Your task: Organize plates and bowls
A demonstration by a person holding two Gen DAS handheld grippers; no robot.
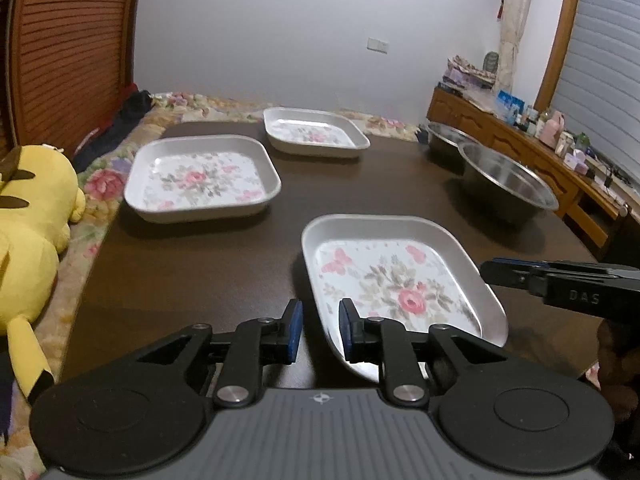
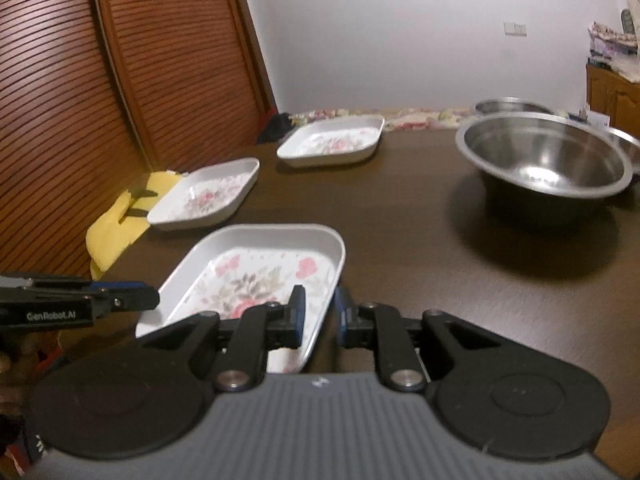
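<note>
Three white square plates with pink flower prints lie on the dark table (image 1: 208, 272). The nearest plate (image 1: 400, 280) (image 2: 260, 272) sits between both grippers. My left gripper (image 1: 320, 326) is open and straddles that plate's left rim, one finger outside and one over the inside. My right gripper (image 2: 318, 314) (image 1: 494, 272) is open and straddles the right rim in the same way. A second plate (image 1: 202, 178) (image 2: 206, 196) lies at the left, and a third plate (image 1: 314, 132) (image 2: 332, 142) lies farther back. Two steel bowls (image 1: 506, 180) (image 2: 544, 160) stand at the right, the far bowl (image 1: 444, 134) partly hidden.
A yellow plush toy (image 1: 28, 232) lies off the table's left edge on a flowered cover (image 1: 104, 184). Louvred wooden doors (image 2: 80, 80) rise at the left. A wooden sideboard (image 1: 520, 132) crowded with small bottles runs along the right. Bare tabletop shows between the plates and bowls.
</note>
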